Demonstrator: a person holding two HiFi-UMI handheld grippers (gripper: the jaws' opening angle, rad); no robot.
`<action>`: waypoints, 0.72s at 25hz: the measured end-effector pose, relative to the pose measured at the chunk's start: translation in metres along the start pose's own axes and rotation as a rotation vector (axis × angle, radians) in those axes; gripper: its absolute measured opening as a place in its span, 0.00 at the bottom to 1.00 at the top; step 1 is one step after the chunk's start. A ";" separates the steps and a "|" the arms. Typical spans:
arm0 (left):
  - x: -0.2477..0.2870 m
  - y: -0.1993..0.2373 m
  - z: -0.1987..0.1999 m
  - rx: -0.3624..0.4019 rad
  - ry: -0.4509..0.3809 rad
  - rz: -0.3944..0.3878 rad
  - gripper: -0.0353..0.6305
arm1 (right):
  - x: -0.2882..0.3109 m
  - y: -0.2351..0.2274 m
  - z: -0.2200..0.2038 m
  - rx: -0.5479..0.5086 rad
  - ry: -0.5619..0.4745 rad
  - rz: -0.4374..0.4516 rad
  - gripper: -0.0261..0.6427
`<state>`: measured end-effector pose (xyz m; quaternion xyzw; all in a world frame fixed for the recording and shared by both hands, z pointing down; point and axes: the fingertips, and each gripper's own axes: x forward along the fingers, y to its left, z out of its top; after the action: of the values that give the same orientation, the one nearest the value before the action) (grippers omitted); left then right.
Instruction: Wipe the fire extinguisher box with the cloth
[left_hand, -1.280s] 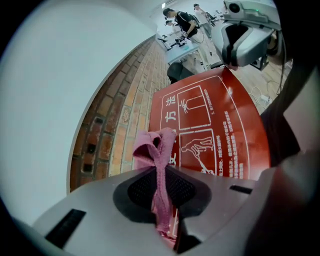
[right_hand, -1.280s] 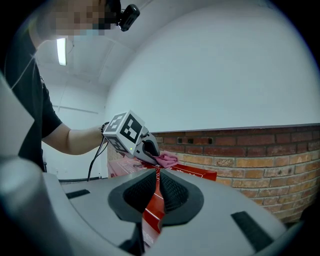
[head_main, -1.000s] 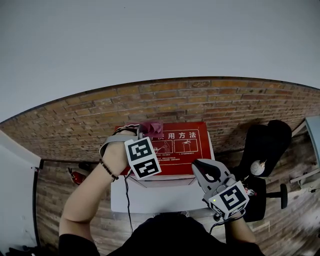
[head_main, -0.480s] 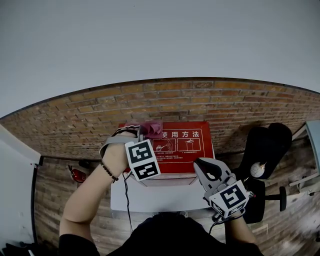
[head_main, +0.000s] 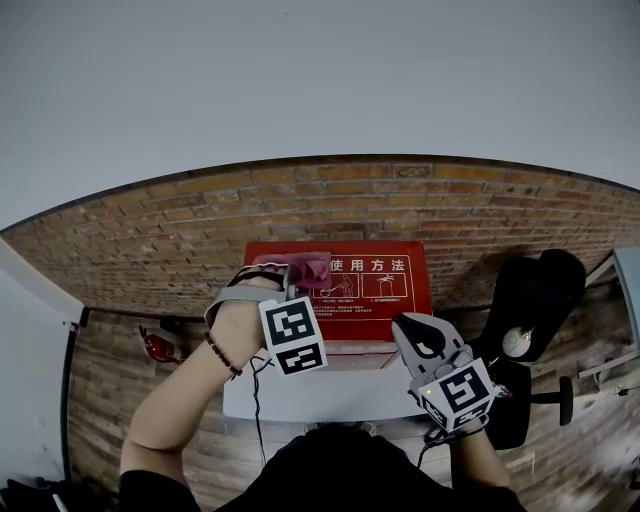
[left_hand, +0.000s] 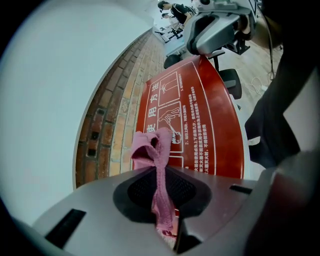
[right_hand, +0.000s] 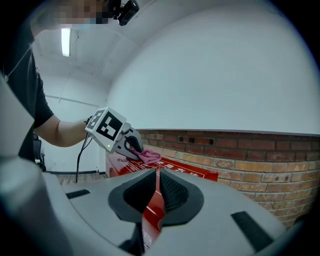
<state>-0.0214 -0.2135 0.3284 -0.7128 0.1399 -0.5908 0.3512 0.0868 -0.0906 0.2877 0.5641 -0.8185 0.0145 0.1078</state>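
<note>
At the left, a bare forearm with a beaded bracelet (head_main: 222, 357) rose from the lower edge towards the brick wall (head_main: 150, 230), and the left hand (head_main: 240, 315) was wrapped round the left tool (head_main: 297, 282), which pointed away from the person and sloped down at the top of the box (head_main: 385, 300). Its marker cube faced up towards the head camera. This tool was clenched on the pink cloth (head_main: 310, 268): in the left gripper view a narrow strip of the fabric ran up between the two pads, and a bunched end stuck out past the tips. That bunch lay on the red top of the box near its left far part, just at the edge of the white printed pictures and lettering; from the right gripper view it looked to be touching the surface. The box stood against the foot of the wall, with a white surface (head_main: 300, 395) in front of it. Further right, the right tool (head_main: 405, 325) was held nearly level at the box's near right corner, well apart from the cloth, its cube towards the person. Its pads stood almost together, pinched on the thin red edge of the box, which ran down between them. A black chair (head_main: 530, 290) stood beside the box at the far right.
</note>
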 end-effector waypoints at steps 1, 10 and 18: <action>-0.002 -0.002 0.000 0.005 0.002 0.002 0.14 | 0.000 0.000 0.000 -0.001 0.001 -0.004 0.10; -0.019 -0.025 -0.004 0.031 0.004 0.003 0.14 | 0.001 0.003 -0.004 -0.036 0.010 -0.025 0.10; -0.037 -0.050 -0.004 0.079 0.013 0.001 0.14 | 0.002 0.003 -0.005 -0.050 0.012 -0.034 0.10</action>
<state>-0.0456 -0.1564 0.3344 -0.6944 0.1189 -0.6003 0.3785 0.0837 -0.0908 0.2937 0.5748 -0.8083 -0.0045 0.1272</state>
